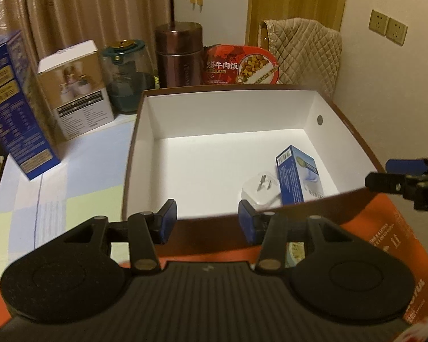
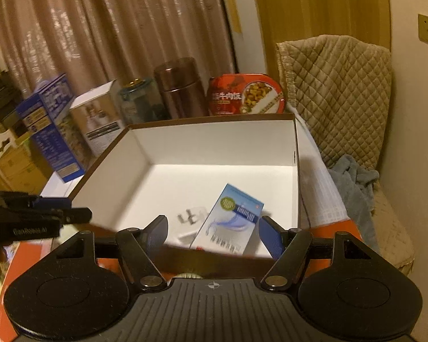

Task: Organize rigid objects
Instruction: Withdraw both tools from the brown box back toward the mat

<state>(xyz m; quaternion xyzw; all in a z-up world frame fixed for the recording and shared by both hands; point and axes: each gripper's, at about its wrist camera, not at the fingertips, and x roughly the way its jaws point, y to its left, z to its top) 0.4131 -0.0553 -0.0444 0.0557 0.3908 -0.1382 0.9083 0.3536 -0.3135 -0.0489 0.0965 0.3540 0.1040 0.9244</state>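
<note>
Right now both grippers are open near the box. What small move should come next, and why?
Probably move the left gripper toward the white carton standing behind the box's left wall. Both grippers are open and empty, the right gripper near the front rim. The open box holds only a small blue carton and a white plug adapter, while the other items stand outside it.

Dim, warm yellowish indoor light (brightest on the white box floor (image 1: 214, 165)), soft motion blur, curved fisheye edges.
</note>
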